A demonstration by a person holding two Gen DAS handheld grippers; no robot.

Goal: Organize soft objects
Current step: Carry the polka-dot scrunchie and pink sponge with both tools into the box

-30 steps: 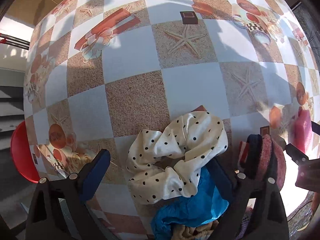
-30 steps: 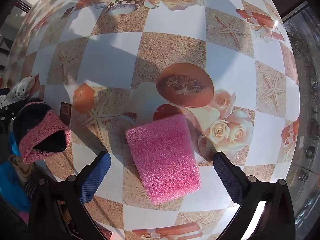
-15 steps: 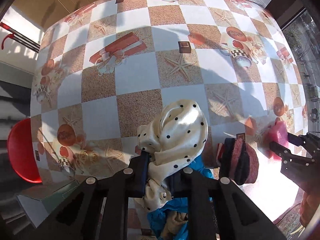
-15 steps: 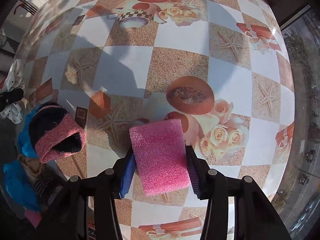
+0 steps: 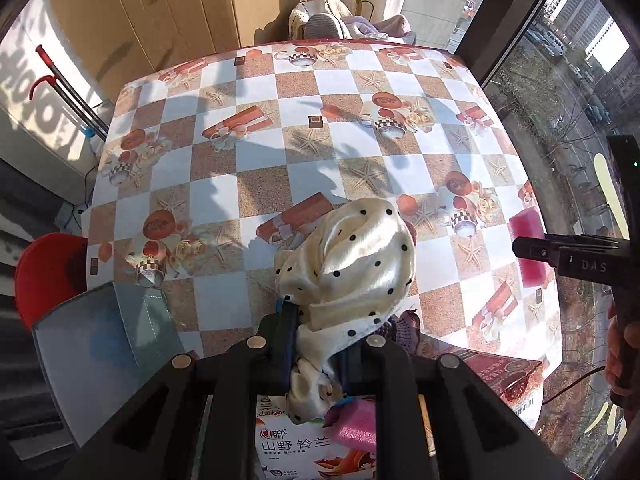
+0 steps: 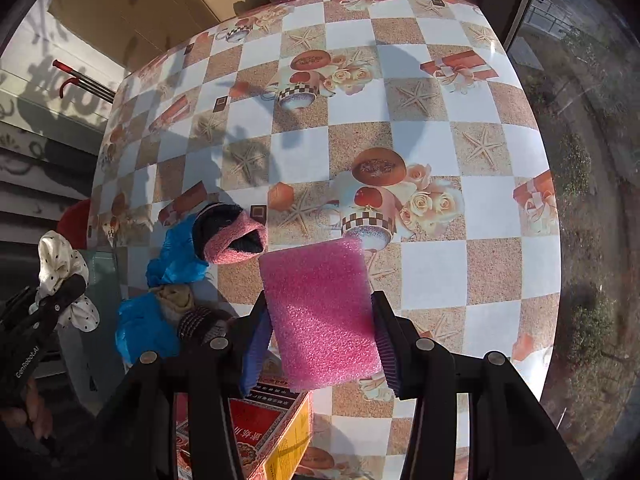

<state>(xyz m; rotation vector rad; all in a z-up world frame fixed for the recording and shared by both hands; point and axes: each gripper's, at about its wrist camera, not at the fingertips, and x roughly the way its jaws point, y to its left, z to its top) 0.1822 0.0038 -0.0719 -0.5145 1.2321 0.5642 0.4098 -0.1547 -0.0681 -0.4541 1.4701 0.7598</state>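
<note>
Left wrist view first: you're looking down on a table [image 5: 224, 184] covered in a checkered cloth with starfish, teacups and gift boxes printed on it. Cardboard sheets [image 5: 160, 4] lean against the wall past its far edge, a window [image 5: 560, 92] runs along its right edge, and a red stool [image 5: 44, 268] sits off its left edge. Your left gripper [image 5: 320, 332] is clamped on the cream polka-dot scrunchie [image 5: 348, 264], held up over the near edge. Below it there's a printed carton [image 5: 296, 440] with a pink foam piece [image 5: 356, 424] in it, and a grey bin [image 5: 100, 356] to the left.

Right wrist view: your right gripper [image 6: 320, 344] has its fingers pinched on the pink sponge [image 6: 320, 312], raised above the near edge of the table. A pink-and-black knit piece [image 6: 232, 236], blue cloth [image 6: 176, 256] and a tan cloth [image 6: 176, 296] are bunched at the near left corner. A red and yellow box [image 6: 264, 424] sits right under your fingers; what's inside it is hidden.
</note>
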